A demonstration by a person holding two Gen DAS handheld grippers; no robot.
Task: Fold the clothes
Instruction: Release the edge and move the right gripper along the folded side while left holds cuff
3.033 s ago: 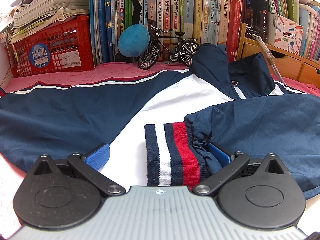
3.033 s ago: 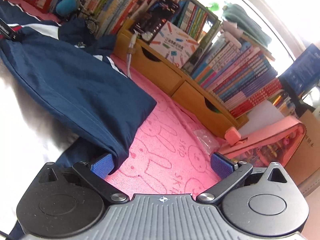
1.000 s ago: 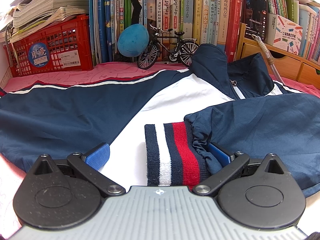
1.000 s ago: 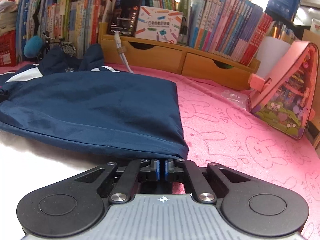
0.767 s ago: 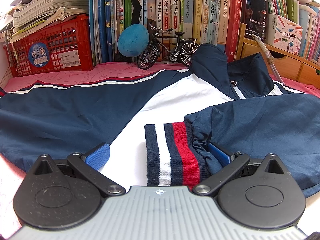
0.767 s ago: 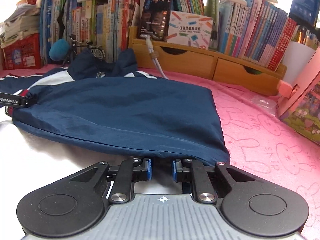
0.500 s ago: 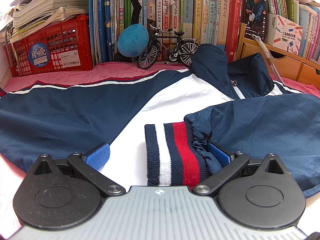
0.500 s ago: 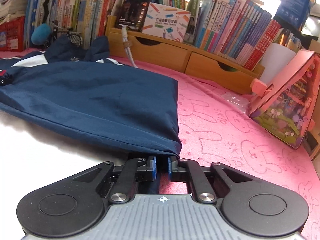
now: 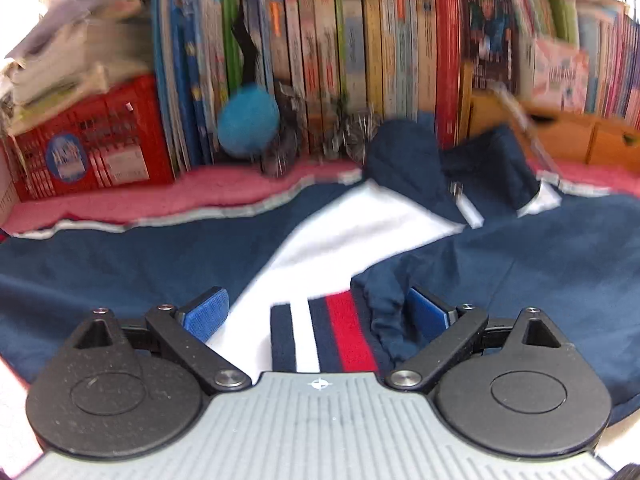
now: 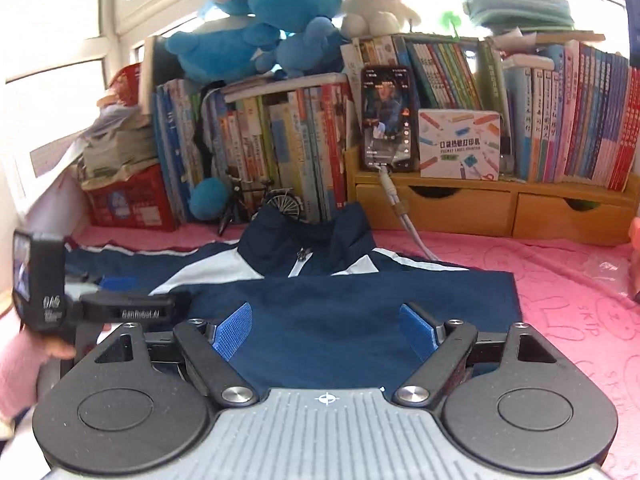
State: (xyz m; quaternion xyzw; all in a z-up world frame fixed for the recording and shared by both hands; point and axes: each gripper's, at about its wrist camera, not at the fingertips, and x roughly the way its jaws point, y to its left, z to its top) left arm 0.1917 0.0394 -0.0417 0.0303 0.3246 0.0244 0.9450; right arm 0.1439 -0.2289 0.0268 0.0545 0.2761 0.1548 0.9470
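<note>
A navy and white jacket (image 9: 120, 272) lies spread on the pink cover, its collar (image 10: 304, 240) toward the bookshelf. One navy sleeve (image 10: 340, 304) is folded across the white chest panel (image 9: 352, 232), and its striped cuff (image 9: 324, 336) lies flat. My left gripper (image 9: 316, 308) straddles that cuff. Its jaws are closing, with the cuff between the blue pads but not pressed. My right gripper (image 10: 325, 330) hovers over the folded sleeve. Its jaws are opening and nothing is between them.
Books, a red crate (image 9: 88, 152), a blue plush ball (image 9: 248, 120) and a model bicycle (image 10: 260, 200) line the back. A wooden drawer unit (image 10: 480, 208) bears a phone (image 10: 386, 116) with a white cable (image 10: 404, 216). Bare pink cover (image 10: 580, 292) lies to the right. A pink-sleeved hand (image 10: 16, 360) holds the left tool.
My right gripper has let go of the sleeve's edge, opened wide, risen and turned toward the shelf. The left gripper stays over the cuff, with its jaws slightly narrower and the view blurred.
</note>
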